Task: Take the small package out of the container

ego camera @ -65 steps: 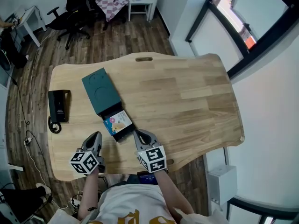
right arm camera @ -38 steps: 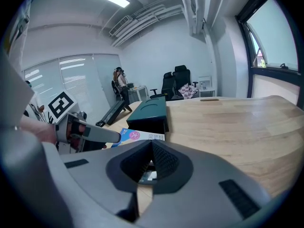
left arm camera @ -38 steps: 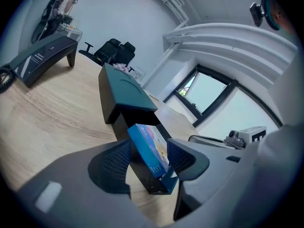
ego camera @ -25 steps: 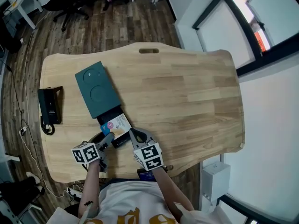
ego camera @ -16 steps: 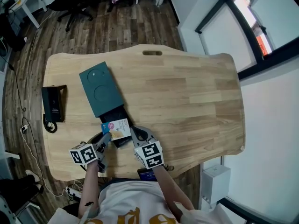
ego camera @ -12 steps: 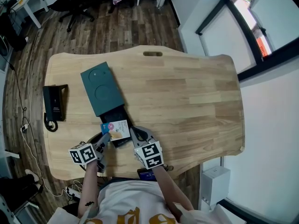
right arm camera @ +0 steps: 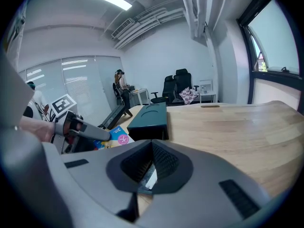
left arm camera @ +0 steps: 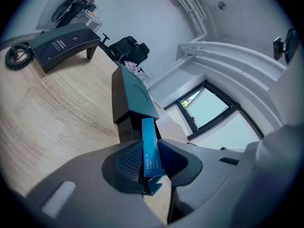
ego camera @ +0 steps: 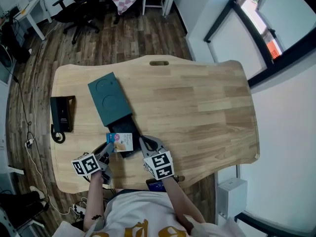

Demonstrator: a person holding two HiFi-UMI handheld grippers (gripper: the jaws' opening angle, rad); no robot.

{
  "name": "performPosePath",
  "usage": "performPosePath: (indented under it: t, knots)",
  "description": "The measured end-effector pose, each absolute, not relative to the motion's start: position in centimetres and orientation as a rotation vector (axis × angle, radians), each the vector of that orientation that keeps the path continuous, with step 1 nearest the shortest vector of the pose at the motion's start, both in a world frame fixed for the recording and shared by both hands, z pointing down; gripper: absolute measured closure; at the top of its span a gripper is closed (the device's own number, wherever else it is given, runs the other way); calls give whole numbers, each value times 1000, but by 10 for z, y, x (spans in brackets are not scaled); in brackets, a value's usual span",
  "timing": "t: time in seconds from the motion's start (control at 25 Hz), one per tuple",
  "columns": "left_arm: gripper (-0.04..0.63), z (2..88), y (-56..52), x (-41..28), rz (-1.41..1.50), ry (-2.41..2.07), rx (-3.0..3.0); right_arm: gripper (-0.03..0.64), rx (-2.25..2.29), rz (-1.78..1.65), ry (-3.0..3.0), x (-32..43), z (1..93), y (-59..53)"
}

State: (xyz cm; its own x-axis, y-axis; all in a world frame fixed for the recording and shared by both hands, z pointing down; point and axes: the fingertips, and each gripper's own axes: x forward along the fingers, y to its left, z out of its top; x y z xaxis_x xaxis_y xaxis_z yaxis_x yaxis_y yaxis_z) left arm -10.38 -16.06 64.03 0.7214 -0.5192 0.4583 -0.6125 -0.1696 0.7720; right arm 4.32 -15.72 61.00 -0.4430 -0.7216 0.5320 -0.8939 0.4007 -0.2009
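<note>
Your left tongs (ego camera: 109, 147) (left arm camera: 151, 164) are clamped on the package (ego camera: 120, 141) (left arm camera: 149, 146), a thin blue and white packet gripped by its left edge. In the left gripper view it stands on edge between the two pads. From the head view it sits over the near end of the black tray (ego camera: 126, 126), slightly to the left.

Your right tongs (ego camera: 143, 143) (right arm camera: 149, 173) are closed down to a narrow slit on something thin and dark. It looks like the near right edge of the tray, though the view between the jaws is poor. The right gripper view also shows the package (right arm camera: 115, 136) off to its left, raised above the tabletop (ego camera: 197, 107).

The tray pokes out of the near end of the dark green box (ego camera: 109, 98) (right arm camera: 150, 115), which lies flat on the left half of the tabletop. A black desk phone (ego camera: 62, 113) (left arm camera: 61, 41) with a coiled cord sits further left, well apart from the box.
</note>
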Motion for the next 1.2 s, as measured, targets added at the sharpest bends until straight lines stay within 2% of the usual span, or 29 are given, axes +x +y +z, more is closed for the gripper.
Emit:
performPosePath:
  t: [1.2]
  knots:
    - [500, 559, -123, -109, -174, -798, 1900, 612, 1553, 585, -2354, 41, 555, -98]
